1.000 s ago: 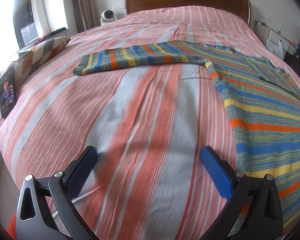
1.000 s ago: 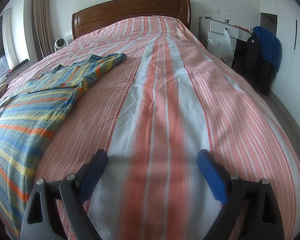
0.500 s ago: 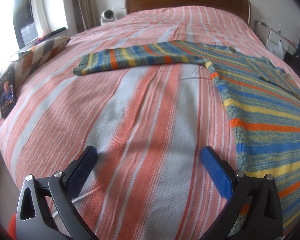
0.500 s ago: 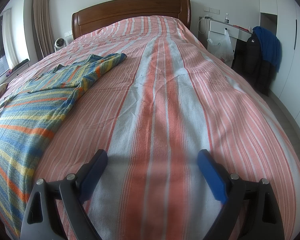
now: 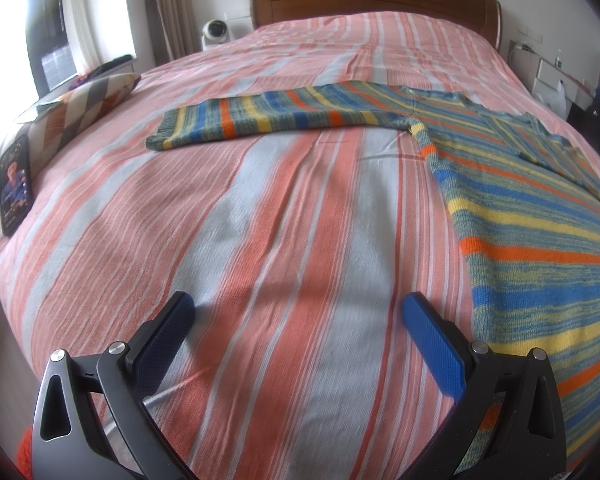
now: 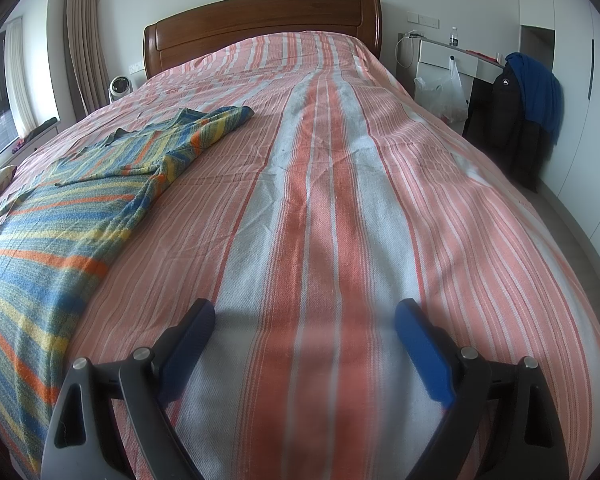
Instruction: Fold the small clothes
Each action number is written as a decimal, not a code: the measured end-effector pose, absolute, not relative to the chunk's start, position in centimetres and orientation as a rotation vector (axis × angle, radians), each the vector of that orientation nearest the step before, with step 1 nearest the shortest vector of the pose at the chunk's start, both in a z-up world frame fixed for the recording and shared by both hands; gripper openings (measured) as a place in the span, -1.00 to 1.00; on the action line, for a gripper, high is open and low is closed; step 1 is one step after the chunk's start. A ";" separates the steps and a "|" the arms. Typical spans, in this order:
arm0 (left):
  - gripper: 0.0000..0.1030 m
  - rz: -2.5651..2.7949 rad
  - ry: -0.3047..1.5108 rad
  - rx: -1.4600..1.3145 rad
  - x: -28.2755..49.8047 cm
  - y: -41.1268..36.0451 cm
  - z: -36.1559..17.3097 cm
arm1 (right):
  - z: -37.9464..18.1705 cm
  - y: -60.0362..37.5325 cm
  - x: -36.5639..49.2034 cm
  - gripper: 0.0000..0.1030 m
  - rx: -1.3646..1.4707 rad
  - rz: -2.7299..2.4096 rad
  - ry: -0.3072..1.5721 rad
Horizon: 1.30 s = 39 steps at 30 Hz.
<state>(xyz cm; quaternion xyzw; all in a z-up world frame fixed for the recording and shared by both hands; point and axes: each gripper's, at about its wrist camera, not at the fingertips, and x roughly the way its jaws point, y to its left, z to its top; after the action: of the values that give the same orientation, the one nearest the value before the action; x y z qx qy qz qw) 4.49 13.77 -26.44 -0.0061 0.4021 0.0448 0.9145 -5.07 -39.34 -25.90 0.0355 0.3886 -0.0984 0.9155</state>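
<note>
Evidently nothing has shifted over the last second: in both wrist views the earlier pictures and the present one match, with the bedspread's stripes and the garment lying at the same places between and beside the fingers. That stillness suggests the folding has not begun; the striped sweater lies spread flat on the bedspread, untouched, one sleeve stretched straight out to the side. The left gripper hovers over bare bedspread with its jaws wide apart and nothing between them. From it, the sweater's body lies just beyond the right-hand finger, its hem edge running close past that fingertip, while the outstretched sleeve lies well ahead and across, its cuff ahead and to the left of the left-hand finger. The right gripper is likewise spread wide and empty over bare bedspread; from it the sweater lies off to the left of the left-hand finger, near but apart, with the other sleeve angling away further ahead and to the left. So the garment sits between the two tools, and each would need to move inward toward it before any edge can be pinched. A first fold would probably start with a sleeve or a side hem.
</note>
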 end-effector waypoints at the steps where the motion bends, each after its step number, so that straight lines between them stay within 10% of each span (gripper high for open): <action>1: 0.99 0.092 0.828 -0.013 4.5 13.8 -26.4 | -25.9 -39.3 -5.1 0.76 0.073 -0.203 0.800; 19: 0.98 0.044 0.907 -0.066 4.9 14.6 -25.5 | -25.9 -39.4 -5.1 0.76 0.072 -0.203 0.801; 31: 0.93 0.086 1.009 -0.441 18.5 31.0 -20.8 | -26.1 -39.3 -5.2 0.79 0.070 -0.204 0.804; 36: 0.10 0.064 1.168 -0.513 24.1 31.7 -24.2 | -26.1 -39.4 -5.2 0.79 0.067 -0.206 0.807; 38: -0.90 0.085 1.170 -0.442 24.6 30.4 -24.2 | -26.1 -39.4 -5.2 0.79 0.068 -0.206 0.807; 39: -0.97 0.098 1.168 -0.429 24.8 30.0 -23.9 | -26.1 -39.4 -5.2 0.79 0.068 -0.206 0.806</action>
<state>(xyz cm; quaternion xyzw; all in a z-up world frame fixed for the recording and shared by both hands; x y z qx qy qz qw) 24.76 30.02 -23.87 -0.2007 0.5466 0.0458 0.8117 -5.23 -39.41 -26.12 0.0329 0.3916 -0.0999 0.9141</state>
